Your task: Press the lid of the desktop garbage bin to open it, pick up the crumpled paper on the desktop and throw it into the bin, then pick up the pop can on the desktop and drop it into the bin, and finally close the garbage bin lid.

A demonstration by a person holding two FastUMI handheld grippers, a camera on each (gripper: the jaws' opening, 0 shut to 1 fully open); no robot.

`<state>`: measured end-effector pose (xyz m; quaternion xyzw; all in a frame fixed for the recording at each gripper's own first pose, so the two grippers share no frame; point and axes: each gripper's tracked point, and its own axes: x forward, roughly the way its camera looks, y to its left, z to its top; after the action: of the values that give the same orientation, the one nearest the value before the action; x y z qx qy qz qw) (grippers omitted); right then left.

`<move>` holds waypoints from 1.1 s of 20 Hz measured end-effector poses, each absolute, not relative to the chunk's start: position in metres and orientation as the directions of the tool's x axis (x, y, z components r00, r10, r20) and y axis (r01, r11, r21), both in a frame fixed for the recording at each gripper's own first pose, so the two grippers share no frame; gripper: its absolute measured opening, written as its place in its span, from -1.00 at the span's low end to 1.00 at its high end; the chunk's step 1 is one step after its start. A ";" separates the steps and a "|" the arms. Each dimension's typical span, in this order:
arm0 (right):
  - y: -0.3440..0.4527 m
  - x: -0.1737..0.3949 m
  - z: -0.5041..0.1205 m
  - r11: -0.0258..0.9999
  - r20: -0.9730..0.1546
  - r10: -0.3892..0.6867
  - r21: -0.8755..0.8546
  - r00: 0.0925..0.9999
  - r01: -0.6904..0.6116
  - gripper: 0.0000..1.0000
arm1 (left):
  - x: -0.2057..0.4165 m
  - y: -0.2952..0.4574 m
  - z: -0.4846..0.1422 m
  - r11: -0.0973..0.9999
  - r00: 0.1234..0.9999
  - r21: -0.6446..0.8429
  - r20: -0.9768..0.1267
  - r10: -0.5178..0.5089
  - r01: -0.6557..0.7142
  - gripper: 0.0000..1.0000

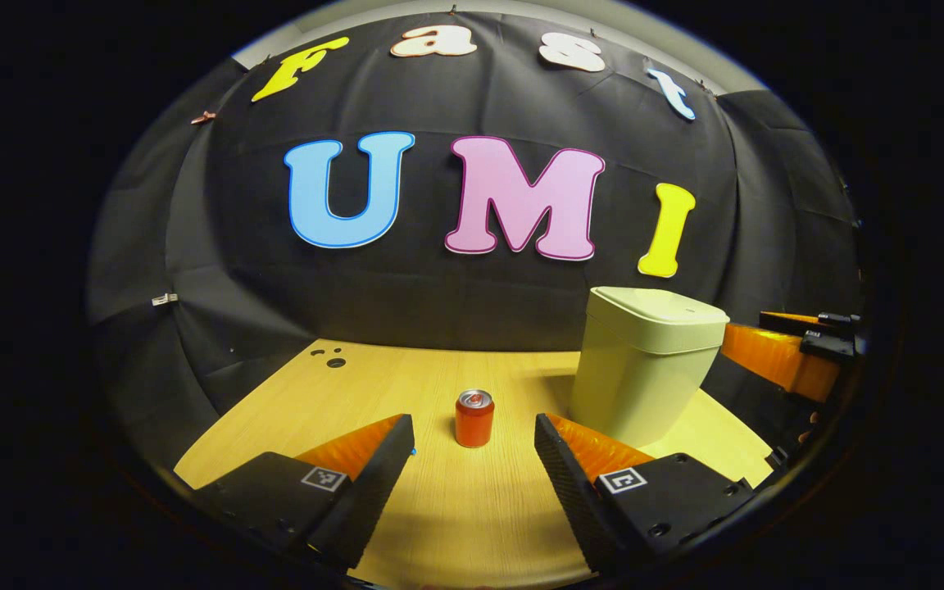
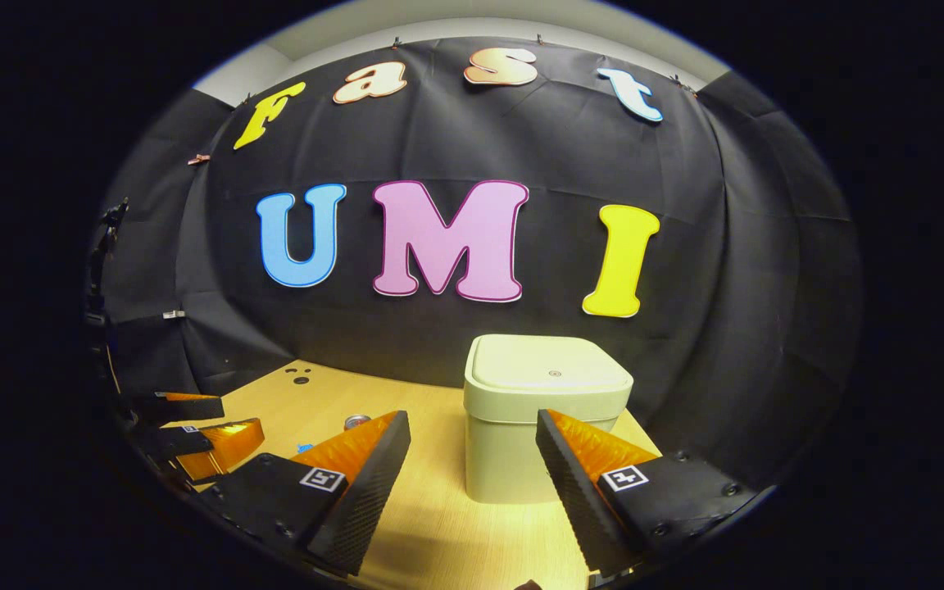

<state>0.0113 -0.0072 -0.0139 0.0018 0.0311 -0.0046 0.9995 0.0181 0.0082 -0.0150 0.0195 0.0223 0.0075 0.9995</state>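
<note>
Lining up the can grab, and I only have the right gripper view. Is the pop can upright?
Observer: Yes. In the left gripper view the small orange-red metal pop can stands upright on the light wooden desktop.
Operator: Left tongs on it?
Observer: No. The left tongs are open, with the can ahead of the fingers, untouched.
Operator: Clear of the bin?
Observer: Yes. Bare desktop separates it from the pale green plastic bin.

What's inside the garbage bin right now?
Cannot be seen: the garbage bin has its lid shut flat, covering the inside. Nothing rests on the lid. The pop can stands outside on the table.
</note>
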 end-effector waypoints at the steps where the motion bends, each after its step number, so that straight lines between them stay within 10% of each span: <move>1: -0.006 0.012 -0.013 1.000 -0.062 -0.006 0.001 0.998 0.006 0.94 | 0.016 0.010 -0.014 0.999 0.999 0.046 -0.038 0.026 -0.024 0.92; 17: -0.007 0.030 -0.022 0.999 -0.129 -0.021 -0.033 0.991 0.017 -0.63 | 0.039 0.015 -0.013 0.998 0.999 0.068 -0.034 0.021 -0.019 0.92; 22: 0.006 0.036 -0.020 0.999 -0.126 0.032 -0.016 0.992 -0.035 -0.78 | 0.044 0.019 -0.016 0.998 0.999 0.067 -0.051 0.018 -0.015 0.92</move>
<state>0.0361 0.0059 -0.0201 -0.0092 0.0628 0.0168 0.9978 0.0438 0.0190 -0.0165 0.0335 0.0258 0.0082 0.9991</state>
